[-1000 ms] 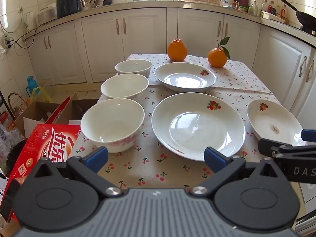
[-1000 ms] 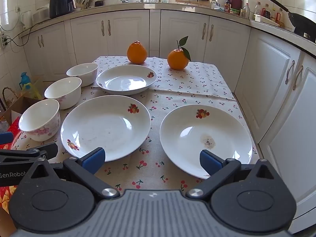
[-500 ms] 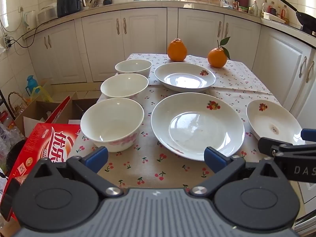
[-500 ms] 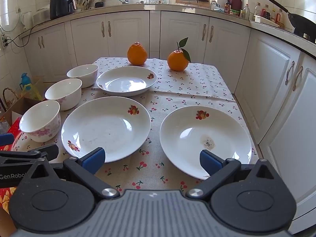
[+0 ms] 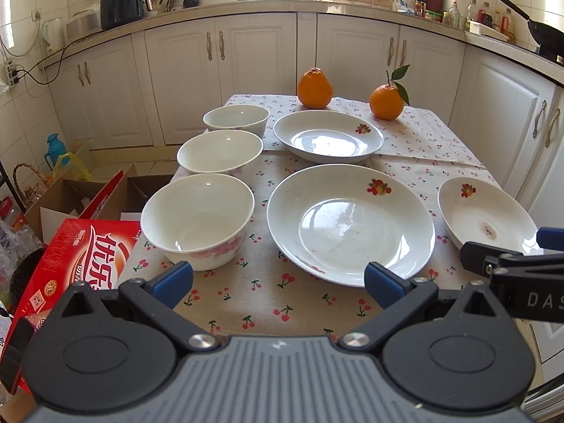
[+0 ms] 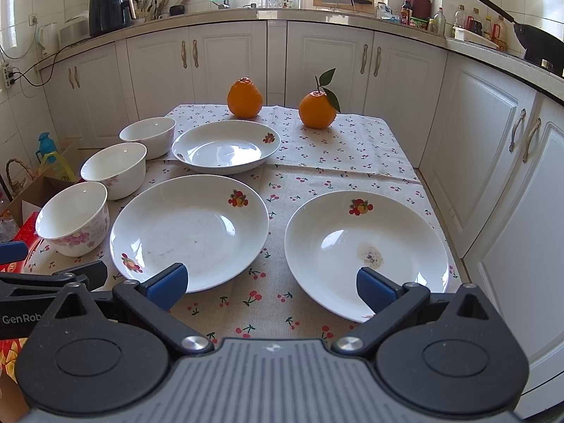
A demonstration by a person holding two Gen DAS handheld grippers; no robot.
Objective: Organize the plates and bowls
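Note:
Three white bowls stand in a row down the table's left side: near bowl (image 5: 197, 220) (image 6: 74, 218), middle bowl (image 5: 220, 152) (image 6: 114, 169), far bowl (image 5: 236, 118) (image 6: 148, 136). Three white plates with fruit prints lie flat: centre plate (image 5: 350, 224) (image 6: 190, 232), far plate (image 5: 328, 135) (image 6: 225, 149), right plate (image 5: 488, 216) (image 6: 366, 252). My left gripper (image 5: 278, 280) hangs open over the table's front edge, before the near bowl and centre plate. My right gripper (image 6: 271, 283) is open too, low in front of the centre and right plates. Neither holds anything.
Two oranges (image 5: 314, 88) (image 5: 386, 102) sit at the table's far end on the cherry-print cloth (image 6: 352, 148). A red carton (image 5: 70, 264) and open cardboard boxes (image 5: 63, 197) stand on the floor to the left. White cabinets (image 6: 493, 141) run close along the right.
Both grippers have crept slightly forward toward the dishes; the bowls and plates have not moved.

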